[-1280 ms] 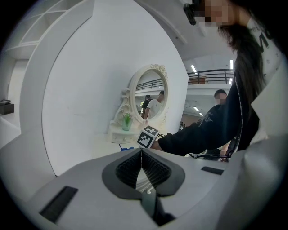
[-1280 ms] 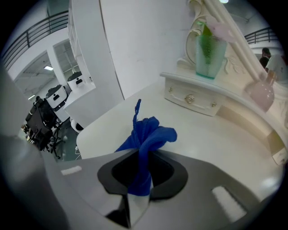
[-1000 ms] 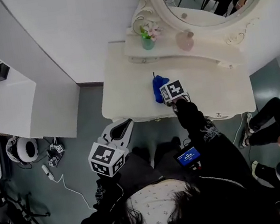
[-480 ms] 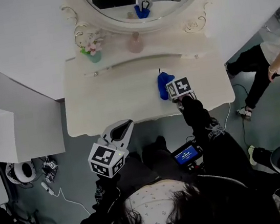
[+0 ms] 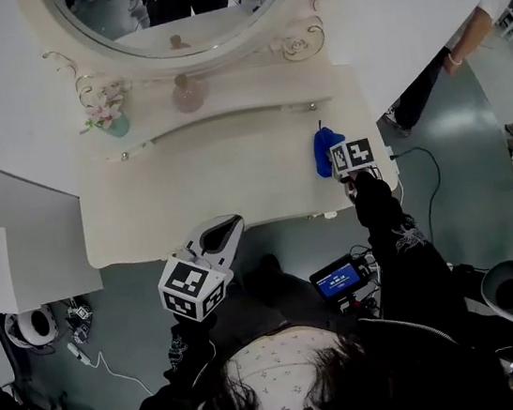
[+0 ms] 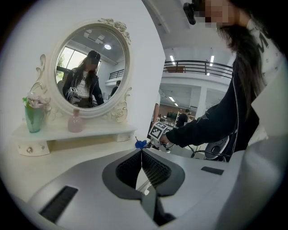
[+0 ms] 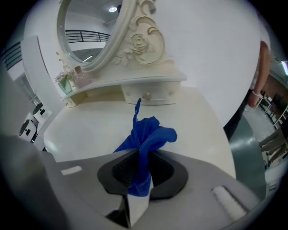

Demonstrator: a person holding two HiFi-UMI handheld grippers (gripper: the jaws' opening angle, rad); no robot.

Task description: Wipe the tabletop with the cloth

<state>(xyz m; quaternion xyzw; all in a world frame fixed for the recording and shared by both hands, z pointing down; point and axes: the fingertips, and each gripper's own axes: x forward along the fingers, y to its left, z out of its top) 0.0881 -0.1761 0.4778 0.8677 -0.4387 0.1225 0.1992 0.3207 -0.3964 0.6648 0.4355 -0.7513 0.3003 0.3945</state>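
— At the right end of the table, what do we hold?
— Our right hand-held gripper is clenched on the blue cloth. Our left hand-held gripper, jaws together and empty, hangs off the near edge.

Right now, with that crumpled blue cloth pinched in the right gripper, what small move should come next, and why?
Probably drag the crumpled blue cloth leftward along the cream tabletop. The right gripper is shut on it near the tabletop's right end, so most of the surface lies to its left. The left gripper is shut and empty, held in front of the table.
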